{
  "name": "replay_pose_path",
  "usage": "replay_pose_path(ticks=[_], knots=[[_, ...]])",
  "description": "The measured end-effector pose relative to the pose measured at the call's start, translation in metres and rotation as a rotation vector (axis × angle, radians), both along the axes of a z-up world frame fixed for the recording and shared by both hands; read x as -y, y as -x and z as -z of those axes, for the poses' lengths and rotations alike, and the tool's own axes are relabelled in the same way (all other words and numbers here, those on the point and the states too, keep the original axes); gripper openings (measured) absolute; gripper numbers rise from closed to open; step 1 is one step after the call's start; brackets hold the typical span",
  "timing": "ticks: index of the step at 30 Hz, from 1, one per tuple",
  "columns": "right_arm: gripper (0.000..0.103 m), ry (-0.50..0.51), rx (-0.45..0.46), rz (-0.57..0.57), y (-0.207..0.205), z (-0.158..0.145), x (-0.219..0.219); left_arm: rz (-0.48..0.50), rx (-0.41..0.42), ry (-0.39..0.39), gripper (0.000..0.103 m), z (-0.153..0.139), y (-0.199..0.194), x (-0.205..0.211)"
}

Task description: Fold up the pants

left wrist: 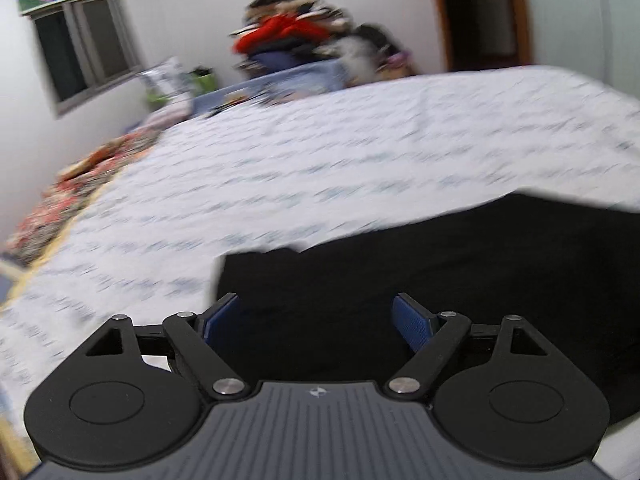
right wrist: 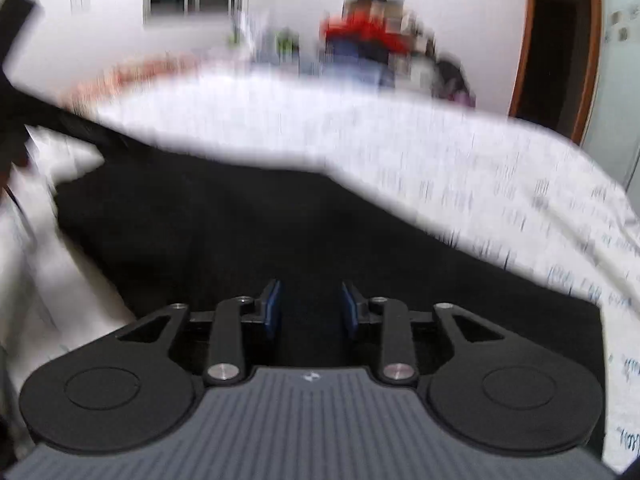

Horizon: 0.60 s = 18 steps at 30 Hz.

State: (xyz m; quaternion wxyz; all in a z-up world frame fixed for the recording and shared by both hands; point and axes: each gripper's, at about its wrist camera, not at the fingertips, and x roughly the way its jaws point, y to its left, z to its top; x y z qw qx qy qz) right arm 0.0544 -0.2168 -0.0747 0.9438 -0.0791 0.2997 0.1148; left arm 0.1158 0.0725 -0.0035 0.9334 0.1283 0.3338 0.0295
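- Across the lower half of the left wrist view, the black pants (left wrist: 460, 280) are seen spread flat on the bed (left wrist: 320, 152), which is covered in a white sheet with small grey print.
- Low in that frame, the left gripper (left wrist: 316, 320) is held over the pants with its blue-padded fingers (left wrist: 412, 322) spread wide apart; nothing is caught between them.
- A corner edge of the pants is seen just ahead of the left-hand finger, at centre left of the frame.
- Over in the right wrist view, the pants (right wrist: 240, 232) fill the middle and run off toward the upper left, where the fabric looks lifted or bunched, though it's too blurred to be sure.
- The right gripper (right wrist: 310, 308) is parked over the dark cloth, fingers (right wrist: 272, 312) parted with a moderate gap, nothing pinched.
- At top centre of the left view, a pile of clothes (left wrist: 288, 32) with something red in it is stacked past the bed, and a window (left wrist: 84, 48) is set in the wall at upper left.
- A wooden door frame (right wrist: 560, 40) is visible at upper right of the right view.
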Motion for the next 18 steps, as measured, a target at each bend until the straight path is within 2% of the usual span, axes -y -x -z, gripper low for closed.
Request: replay_pose_path(ticks=[2,5,7,9,11,13,16,18], knots=[[0.030,0.031,0.022,0.004,0.009,0.001,-0.008,-0.030,-0.003,0.057,0.083,-0.001,0.004,-0.026],[0.030,0.060,0.085,0.005,0.015,-0.016,-0.018,-0.081,-0.042,0.225,0.083,-0.004,0.006,-0.068],[0.030,0.105,0.140,-0.038,0.013,-0.029,-0.038,-0.121,-0.080,0.342,0.083,-0.005,0.006,-0.094],[0.030,0.134,0.191,-0.109,0.019,-0.039,-0.064,-0.152,-0.106,0.445,0.083,-0.005,0.012,-0.115],[0.030,0.146,0.199,-0.209,0.010,-0.048,-0.088,-0.168,-0.133,0.539,0.083,-0.002,0.017,-0.129],[0.036,0.184,0.218,-0.324,0.013,-0.047,-0.120,-0.168,-0.171,0.645,0.083,0.002,0.020,-0.139],[0.036,0.350,0.283,-0.464,0.013,-0.036,-0.171,-0.150,-0.236,0.802,0.083,0.013,0.021,-0.152],[0.036,0.452,0.319,-0.534,0.017,-0.028,-0.202,-0.164,-0.266,0.878,0.083,0.022,0.019,-0.158]])
